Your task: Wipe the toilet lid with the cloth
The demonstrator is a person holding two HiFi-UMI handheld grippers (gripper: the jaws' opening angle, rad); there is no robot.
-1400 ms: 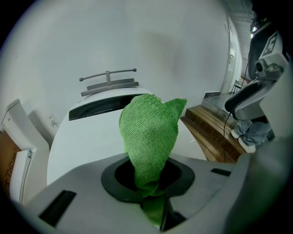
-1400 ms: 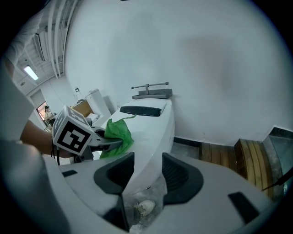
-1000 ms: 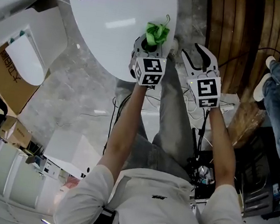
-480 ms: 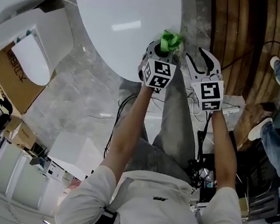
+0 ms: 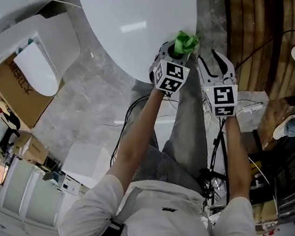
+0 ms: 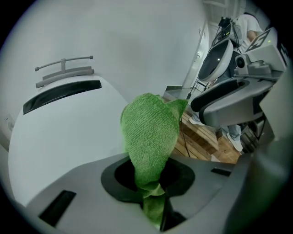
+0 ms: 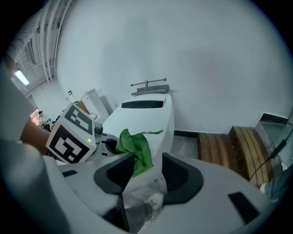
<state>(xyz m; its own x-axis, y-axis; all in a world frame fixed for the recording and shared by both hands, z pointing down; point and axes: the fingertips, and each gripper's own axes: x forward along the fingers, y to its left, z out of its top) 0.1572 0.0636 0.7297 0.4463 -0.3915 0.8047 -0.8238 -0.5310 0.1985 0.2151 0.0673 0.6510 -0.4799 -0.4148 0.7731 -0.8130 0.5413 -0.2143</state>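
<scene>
Left gripper [image 5: 173, 48] is up at the near right edge of the white toilet lid [image 5: 133, 25], and its jaws are clamped tight on the green cloth [image 5: 184, 40]. In the left gripper view the cloth [image 6: 149, 132] is pinched at its bottom end and stands up out of the left gripper [image 6: 153, 199] in a bunched fold, with the closed lid [image 6: 59, 132] spreading out behind it. Whether the cloth actually touches the lid, I cannot tell. Right gripper [image 5: 218, 63] hangs just beside the left one, off the lid and over the grey stone floor [image 5: 94, 88]. In the right gripper view its jaws stand apart with nothing held in the right gripper [image 7: 144, 171]; the cloth [image 7: 136, 148] shows beyond the gap, against the front of the lid [image 7: 149, 116]. Wooden slats [image 5: 252, 31] run along the floor to the right
</scene>
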